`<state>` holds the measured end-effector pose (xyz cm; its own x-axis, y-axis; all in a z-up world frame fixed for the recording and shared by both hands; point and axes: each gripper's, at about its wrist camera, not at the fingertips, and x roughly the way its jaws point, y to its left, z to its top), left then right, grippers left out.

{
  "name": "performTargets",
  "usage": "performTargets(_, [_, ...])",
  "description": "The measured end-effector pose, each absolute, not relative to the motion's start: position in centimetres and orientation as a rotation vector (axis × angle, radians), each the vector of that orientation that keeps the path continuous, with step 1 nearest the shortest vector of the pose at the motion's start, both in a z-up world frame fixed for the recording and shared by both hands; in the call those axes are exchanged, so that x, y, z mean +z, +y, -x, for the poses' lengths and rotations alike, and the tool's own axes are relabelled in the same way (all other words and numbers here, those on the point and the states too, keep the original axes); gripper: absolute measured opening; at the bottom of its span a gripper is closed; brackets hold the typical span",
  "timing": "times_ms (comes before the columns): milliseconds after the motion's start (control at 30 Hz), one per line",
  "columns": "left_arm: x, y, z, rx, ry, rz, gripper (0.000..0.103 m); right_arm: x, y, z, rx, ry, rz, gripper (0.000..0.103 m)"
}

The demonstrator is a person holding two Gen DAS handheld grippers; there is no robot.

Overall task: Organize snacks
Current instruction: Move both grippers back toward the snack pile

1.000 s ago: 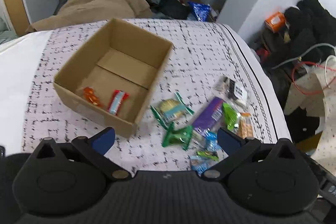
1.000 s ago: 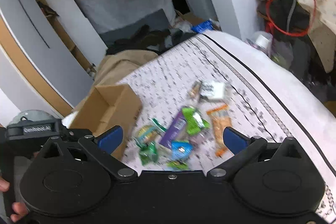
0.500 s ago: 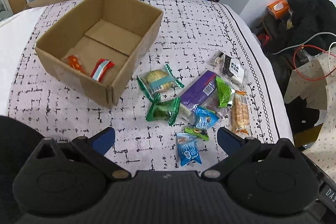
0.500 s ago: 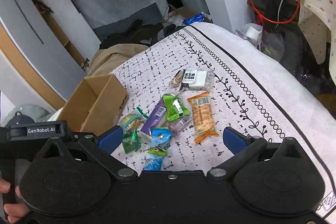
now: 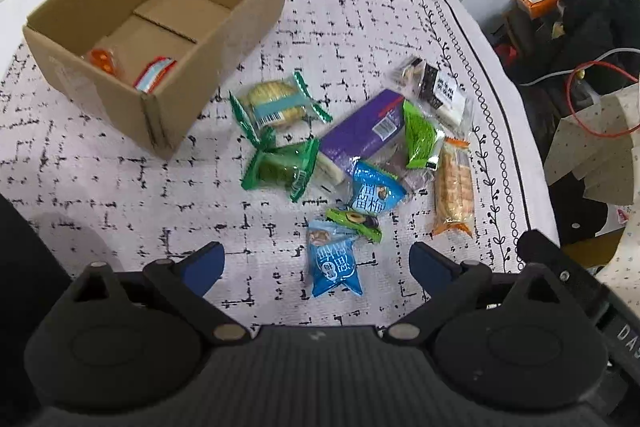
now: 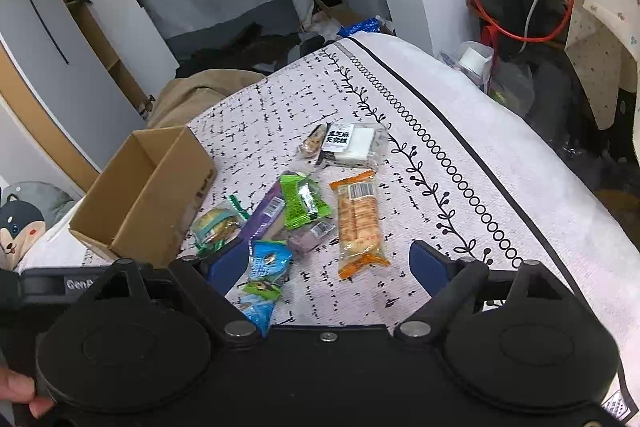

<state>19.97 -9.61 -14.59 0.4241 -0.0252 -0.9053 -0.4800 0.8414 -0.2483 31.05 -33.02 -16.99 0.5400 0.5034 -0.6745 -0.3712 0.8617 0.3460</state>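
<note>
Two hand-held grippers hover above a white cloth-covered surface [image 5: 360,11] printed with black dashes and a vine border, where a pile of wrapped snacks lies near the middle. The left gripper [image 5: 316,263] has its blue-tipped fingers [image 5: 204,261] spread wide and grasping nothing; a light-blue snack packet [image 5: 334,261] lies on the cloth between them. The right gripper [image 6: 320,265] is likewise released and empty, its fingers [image 6: 428,265] spread above the near part of the pile.

An open brown cardboard box [image 5: 224,39] sits towards the surface's far left corner, just beside the pile. Inside it, against the near wall, lie an orange wrapped snack [image 5: 102,59] and a red-and-white wrapped bar [image 5: 154,75].

On the cloth, a round cracker pack with green ends [image 5: 276,103] lies nearest the box, touching a dark green packet [image 5: 280,167]. A long purple packet [image 5: 360,135] is partly overlapped by a bright green packet [image 5: 418,135]. An orange-ended pack of biscuits [image 6: 358,223] lies nearest the bordered right edge, and a clear-wrapped white cake with a black label [image 6: 348,141] lies farthest back. A second blue packet [image 5: 376,193] and a small green sachet [image 5: 354,221] sit at the pile's near side.

In the right wrist view, a person's fingertips [image 6: 16,391] show at the lower left.
</note>
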Motion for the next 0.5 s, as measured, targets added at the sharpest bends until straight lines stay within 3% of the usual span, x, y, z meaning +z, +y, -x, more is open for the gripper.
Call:
performTargets(200, [-17.0, -10.2, -20.6, 0.303, 1.137, 0.567, 0.082, -17.8, -32.7, -31.9, 0.532, 0.870, -0.150, 0.079])
performTargets(333, [-18.3, -10.7, -20.9, 0.321, 1.154, 0.577, 0.078, -18.3, -32.5, -32.6, 0.531, 0.886, -0.145, 0.074])
performTargets(500, [-20.0, -10.9, -21.5, 0.340, 1.187, 0.594, 0.062, -19.1, -32.1, -33.4, 0.527, 0.912, -0.136, 0.071])
